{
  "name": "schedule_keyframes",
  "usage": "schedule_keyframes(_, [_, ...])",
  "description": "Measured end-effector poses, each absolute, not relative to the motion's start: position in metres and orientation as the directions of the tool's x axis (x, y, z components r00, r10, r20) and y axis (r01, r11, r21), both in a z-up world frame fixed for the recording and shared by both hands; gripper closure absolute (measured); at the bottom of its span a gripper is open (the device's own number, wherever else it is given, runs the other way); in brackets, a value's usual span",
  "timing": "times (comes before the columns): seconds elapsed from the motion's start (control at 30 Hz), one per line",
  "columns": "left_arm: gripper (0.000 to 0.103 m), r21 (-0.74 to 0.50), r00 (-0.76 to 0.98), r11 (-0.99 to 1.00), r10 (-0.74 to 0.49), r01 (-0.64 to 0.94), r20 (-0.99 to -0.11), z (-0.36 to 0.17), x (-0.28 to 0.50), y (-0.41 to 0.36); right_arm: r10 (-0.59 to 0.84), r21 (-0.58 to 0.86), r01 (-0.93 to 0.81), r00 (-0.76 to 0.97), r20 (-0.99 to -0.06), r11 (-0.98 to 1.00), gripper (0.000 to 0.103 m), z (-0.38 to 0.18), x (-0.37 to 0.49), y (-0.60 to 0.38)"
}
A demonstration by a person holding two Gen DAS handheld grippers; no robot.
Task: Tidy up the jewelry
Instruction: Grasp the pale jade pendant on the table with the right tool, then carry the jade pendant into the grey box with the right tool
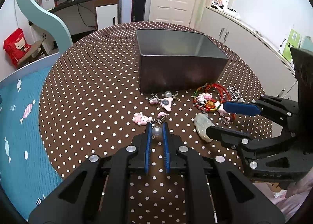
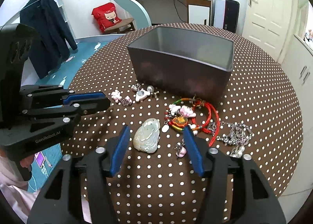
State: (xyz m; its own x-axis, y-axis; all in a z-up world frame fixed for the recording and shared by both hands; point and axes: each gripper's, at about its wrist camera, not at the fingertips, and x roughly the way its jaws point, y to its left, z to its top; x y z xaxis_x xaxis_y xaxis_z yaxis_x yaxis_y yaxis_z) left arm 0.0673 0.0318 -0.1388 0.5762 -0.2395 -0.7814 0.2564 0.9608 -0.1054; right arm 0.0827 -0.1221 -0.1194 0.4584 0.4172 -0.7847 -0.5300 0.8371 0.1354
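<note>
A grey box stands on the polka-dot table; it also shows in the right wrist view. Jewelry lies in front of it. My left gripper is shut on a pearl bead, just behind a pink cat charm. My right gripper is open, its fingers on either side of a pale jade pendant. The pendant also shows in the left wrist view. A red cord bracelet with charms and a silver chain lie to the right.
Pink and white charms and an earring lie near the box front. The round table has a teal bed on its left. White cabinets stand to the right.
</note>
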Motion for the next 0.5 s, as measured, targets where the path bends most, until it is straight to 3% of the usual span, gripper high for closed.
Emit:
schedule_keyframes(0.07, [0.092,-0.104,0.576,0.962,-0.235,0.252,-0.783,-0.141,0.066,0.033,0.418,0.125,-0.545,0.455,-0.786,0.829,0.049,-0.120,0.080,-0.116])
schedule_keyframes(0.17, [0.092,-0.104,0.579,0.962,-0.235,0.251,-0.780,-0.141,0.064,0.035,0.402,0.085,-0.578,0.446,-0.799,0.811,0.067,-0.126,0.075,-0.103])
schedule_keyframes(0.3, [0.092,-0.103,0.582,0.961,-0.238,0.255,-0.778,-0.140,0.063,0.035,0.366,0.009,-0.597,0.479,-0.798,0.802,0.075,-0.134,0.073,-0.095])
schedule_keyframes(0.5, [0.092,-0.119,0.583,0.954,-0.263,0.273,-0.769,-0.136,0.058,0.033,0.387,0.052,-0.586,0.464,-0.797,0.809,0.075,-0.138,0.080,-0.101])
